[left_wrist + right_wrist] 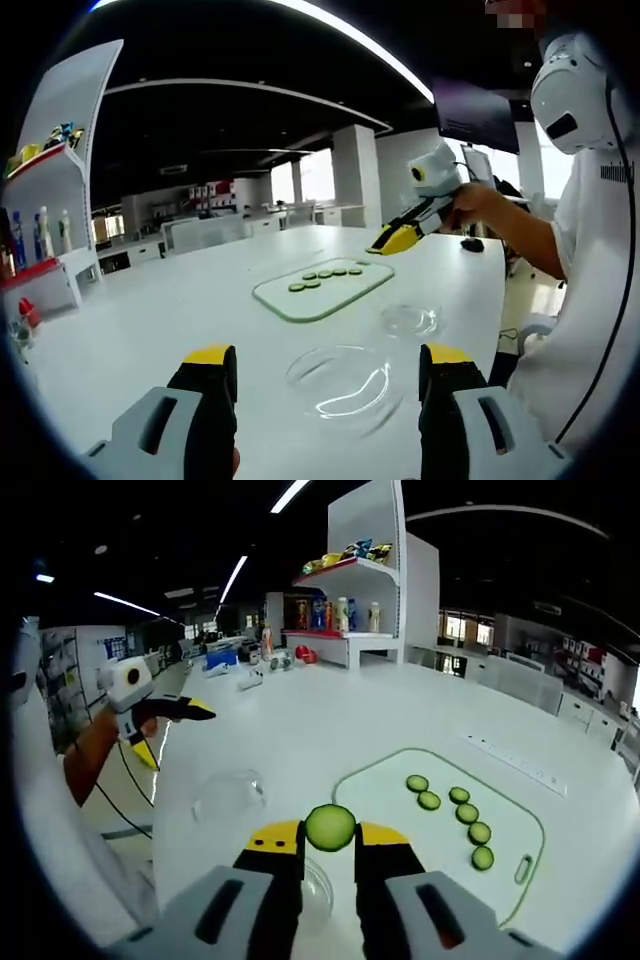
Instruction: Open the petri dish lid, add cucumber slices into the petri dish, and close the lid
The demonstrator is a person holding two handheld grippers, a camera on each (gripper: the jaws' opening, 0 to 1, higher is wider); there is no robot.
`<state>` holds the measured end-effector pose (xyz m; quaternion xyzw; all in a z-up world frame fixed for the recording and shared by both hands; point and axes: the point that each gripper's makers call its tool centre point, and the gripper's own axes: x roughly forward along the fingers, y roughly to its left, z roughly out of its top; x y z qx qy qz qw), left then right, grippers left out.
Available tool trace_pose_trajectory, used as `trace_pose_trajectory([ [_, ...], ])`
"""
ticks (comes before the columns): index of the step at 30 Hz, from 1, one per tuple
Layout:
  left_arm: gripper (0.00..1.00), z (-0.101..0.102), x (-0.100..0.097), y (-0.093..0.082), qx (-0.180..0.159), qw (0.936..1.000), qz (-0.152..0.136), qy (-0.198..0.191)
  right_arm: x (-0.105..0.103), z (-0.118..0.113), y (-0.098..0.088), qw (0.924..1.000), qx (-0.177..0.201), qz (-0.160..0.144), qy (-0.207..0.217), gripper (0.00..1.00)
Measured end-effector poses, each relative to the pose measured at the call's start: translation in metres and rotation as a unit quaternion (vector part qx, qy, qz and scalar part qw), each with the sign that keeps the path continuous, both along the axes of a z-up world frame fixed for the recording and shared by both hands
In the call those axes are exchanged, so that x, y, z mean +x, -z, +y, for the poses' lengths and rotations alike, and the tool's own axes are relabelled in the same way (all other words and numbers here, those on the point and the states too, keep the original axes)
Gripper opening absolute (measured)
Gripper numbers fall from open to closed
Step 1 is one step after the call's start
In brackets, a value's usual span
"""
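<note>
I'm carrying a cucumber slice (330, 827) clenched in my right gripper (330, 842), raised above the bench (300, 720); best to lower it level over the open petri dish (343, 386) before releasing. My left gripper (327, 375) is hovering with jaws released beside the dish, lid (409, 320) lying nearby.

On the white table (150, 310), a clear petri dish base (340, 385) is sitting between the left gripper's (325, 385) jaws, its clear lid (408, 320) lying just beyond. Behind both, green cucumber slices (325, 275) are lying in a row on a glass cutting board (320, 300). White shelving (365, 590) is standing at the table's far end.
</note>
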<state>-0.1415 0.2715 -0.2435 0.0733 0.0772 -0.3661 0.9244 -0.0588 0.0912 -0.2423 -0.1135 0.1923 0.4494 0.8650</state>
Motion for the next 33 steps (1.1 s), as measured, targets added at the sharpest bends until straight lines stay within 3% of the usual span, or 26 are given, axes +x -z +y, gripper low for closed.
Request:
trace_pose_trajectory([
  [18,0.74,-0.013,-0.001,0.001,0.006,0.9999,0.005,0.014,-0.038,0.004,0.019,0.9994,-0.012,0.018,-0.027,0.19],
  [33,0.74,-0.015,-0.005,0.003,0.008,0.9997,0.008,0.02,-0.049,0.006,0.051,0.9968,-0.046,0.049,-0.043,0.2],
])
